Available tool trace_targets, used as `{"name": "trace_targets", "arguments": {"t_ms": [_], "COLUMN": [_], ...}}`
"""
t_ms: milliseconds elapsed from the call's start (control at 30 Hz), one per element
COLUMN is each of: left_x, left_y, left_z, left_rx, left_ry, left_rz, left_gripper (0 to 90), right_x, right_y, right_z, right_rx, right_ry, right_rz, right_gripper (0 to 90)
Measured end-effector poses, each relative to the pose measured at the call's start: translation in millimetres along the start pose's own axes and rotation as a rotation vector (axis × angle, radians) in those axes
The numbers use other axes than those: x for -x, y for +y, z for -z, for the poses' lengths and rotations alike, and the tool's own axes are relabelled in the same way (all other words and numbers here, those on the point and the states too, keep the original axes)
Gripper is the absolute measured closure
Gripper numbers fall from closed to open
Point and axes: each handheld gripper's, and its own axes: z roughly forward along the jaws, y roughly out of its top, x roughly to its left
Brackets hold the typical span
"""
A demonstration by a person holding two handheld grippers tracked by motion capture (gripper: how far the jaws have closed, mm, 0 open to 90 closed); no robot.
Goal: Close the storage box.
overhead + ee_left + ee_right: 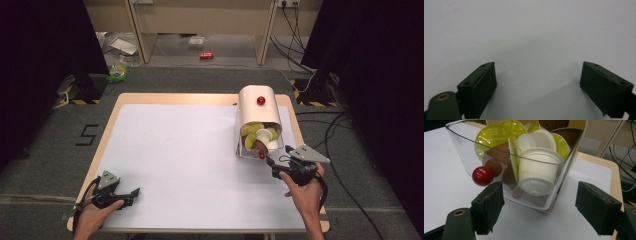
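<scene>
White sheeting covered most of the wooden table [112,117], which stood on grey carpet with a red can [206,55] lying on the floor beyond it; near the table's far right corner sat a cream dispenser [256,107] with a red knob on its top; its clear drawer [465,157] was pulled out toward the person, filled with coffee capsules [537,173] in white, brown and green-lidded kinds; a red knob [482,176] stuck out from the drawer's front; the right hand-held gripper [278,165] hovered just before that drawer, its jaws spread wide and pinching nothing; the left hand-held gripper [131,193] lay low at the table's near left corner, well apart from the dispenser, jaws also spread over bare white surface.
</scene>
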Motion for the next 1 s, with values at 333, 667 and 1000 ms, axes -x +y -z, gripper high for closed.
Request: {"name": "trace_targets", "arguments": {"t_ms": [333,667,1000], "left_x": [-0.1,0.0,0.0], "left_y": [0.0,0.1,0.1], "left_z": [0.0,-0.1,-0.1], "left_rx": [-0.001,0.000,0.000], "left_ry": [0.000,-0.001,-0.001], "left_rz": [0.000,0.002,0.003], "left_gripper": [12.7,12.7,12.7], "right_x": [0.6,3.5,6.0], "right_y": [3.6,6.8,8.7], "right_z": [-4.9,-10.6,-15.9], "right_rx": [0.005,0.001,0.004], "right_ry": [-0.006,-0.014,-0.022], "right_rz": [-0.002,-0.001,-0.012], "right_gripper": [22.7,22.5,22.4]}}
